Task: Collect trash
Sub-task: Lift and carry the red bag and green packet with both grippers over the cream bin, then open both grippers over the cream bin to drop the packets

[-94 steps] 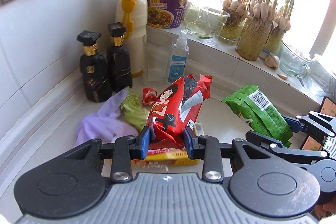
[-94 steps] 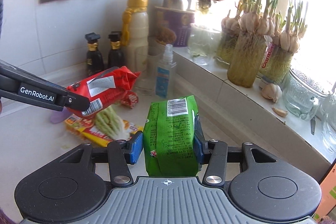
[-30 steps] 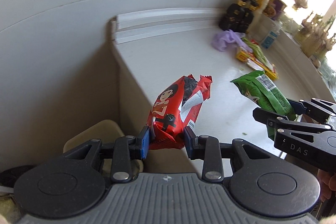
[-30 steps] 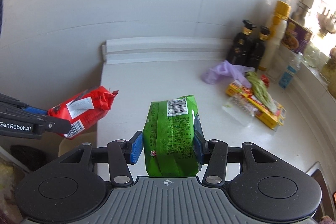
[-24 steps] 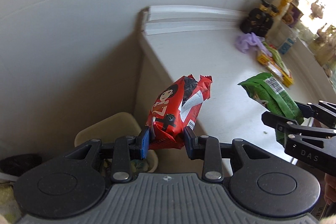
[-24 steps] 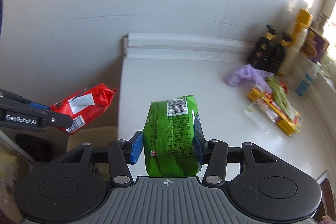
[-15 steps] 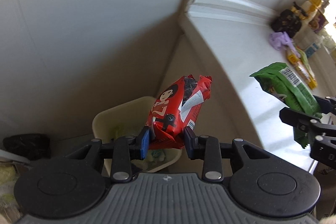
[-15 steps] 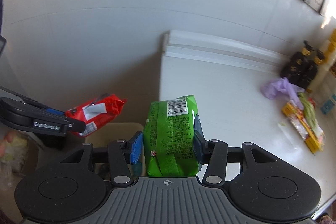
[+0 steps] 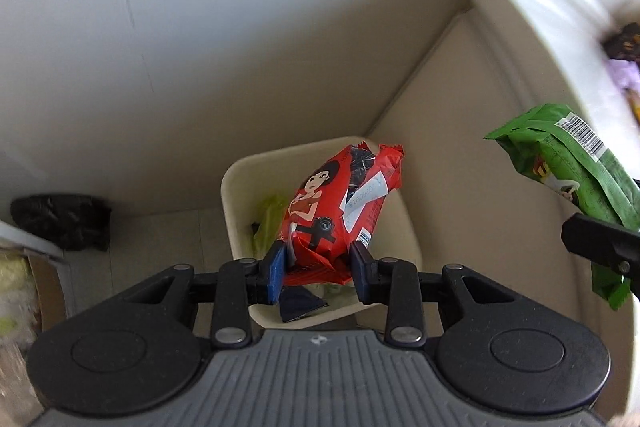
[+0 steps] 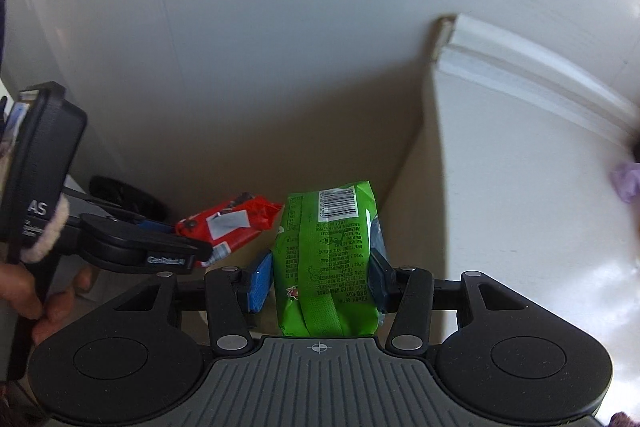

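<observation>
While the left tongs (image 9: pixel 318 269) are hanging over the beige bin (image 9: pixel 240 171) on the floor, they are holding a red snack packet (image 9: pixel 340 203) by its lower end, with both blue pads pressing into the crumpled foil. The packet is standing up and away from the camera, directly above the open mouth of the bin, so I judge it is being held there for dropping in. Inside the bin a yellow-green scrap (image 9: pixel 266 223) and a dark piece are already lying.

The right tongs (image 10: pixel 316 285) are closed around a green packet (image 10: pixel 330 259), gripping it across its width near the bottom seam. In the left view this packet is hanging to the right, beside the edge of the worktop (image 9: pixel 536 7) and not yet over the bin, so it seems to be waiting for its turn.

On the red packet a cartoon woman with dark hair is printed, and a white sticker is carrying digits that I cannot read surely. The green packet is showing a barcode on a white patch, and under it small dense lines of print and a recycling triangle, too fine to read. On the side of the left tongs, in the right view, the white word "GenRobot" is showing, and on the black body (image 10: pixel 40 163) above the hand the letters "AS".

A black bag (image 9: pixel 60 223) is lying on the floor by the wall.
</observation>
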`<control>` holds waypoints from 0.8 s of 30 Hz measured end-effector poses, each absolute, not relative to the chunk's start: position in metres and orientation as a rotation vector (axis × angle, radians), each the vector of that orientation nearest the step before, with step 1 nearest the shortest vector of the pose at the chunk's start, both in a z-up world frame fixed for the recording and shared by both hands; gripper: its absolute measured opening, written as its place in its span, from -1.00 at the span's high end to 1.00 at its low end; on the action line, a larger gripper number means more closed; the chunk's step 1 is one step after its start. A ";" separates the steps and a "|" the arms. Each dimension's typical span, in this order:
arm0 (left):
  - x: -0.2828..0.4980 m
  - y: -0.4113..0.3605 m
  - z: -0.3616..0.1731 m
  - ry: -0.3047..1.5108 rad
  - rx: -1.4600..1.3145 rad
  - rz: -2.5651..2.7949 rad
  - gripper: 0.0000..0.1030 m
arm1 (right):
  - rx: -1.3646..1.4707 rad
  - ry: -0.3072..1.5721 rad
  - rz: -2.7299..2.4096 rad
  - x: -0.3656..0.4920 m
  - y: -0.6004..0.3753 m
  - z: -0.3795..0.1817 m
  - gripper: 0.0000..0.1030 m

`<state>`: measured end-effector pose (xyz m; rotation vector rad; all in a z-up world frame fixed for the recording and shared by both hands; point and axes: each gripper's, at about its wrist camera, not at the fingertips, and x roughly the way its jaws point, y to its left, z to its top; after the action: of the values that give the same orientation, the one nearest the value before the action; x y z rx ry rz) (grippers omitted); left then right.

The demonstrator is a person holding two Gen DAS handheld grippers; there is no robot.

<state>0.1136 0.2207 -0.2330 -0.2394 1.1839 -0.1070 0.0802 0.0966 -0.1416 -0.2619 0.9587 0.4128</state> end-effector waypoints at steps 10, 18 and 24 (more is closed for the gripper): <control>0.137 0.225 -0.292 1.199 -0.260 -0.045 0.39 | -0.252 1.072 0.444 0.116 0.126 -0.218 0.08; 0.150 0.225 -0.325 1.236 -0.232 -0.048 0.39 | -0.263 1.158 0.444 0.126 0.144 -0.260 0.08; 0.158 0.222 -0.341 1.263 -0.199 -0.064 0.38 | -0.244 1.212 0.429 0.132 0.149 -0.277 0.08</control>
<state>0.1578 0.2223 -0.3409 -0.1994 1.2626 -0.0645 0.1320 0.1490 -0.2775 -0.2445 1.2116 0.4292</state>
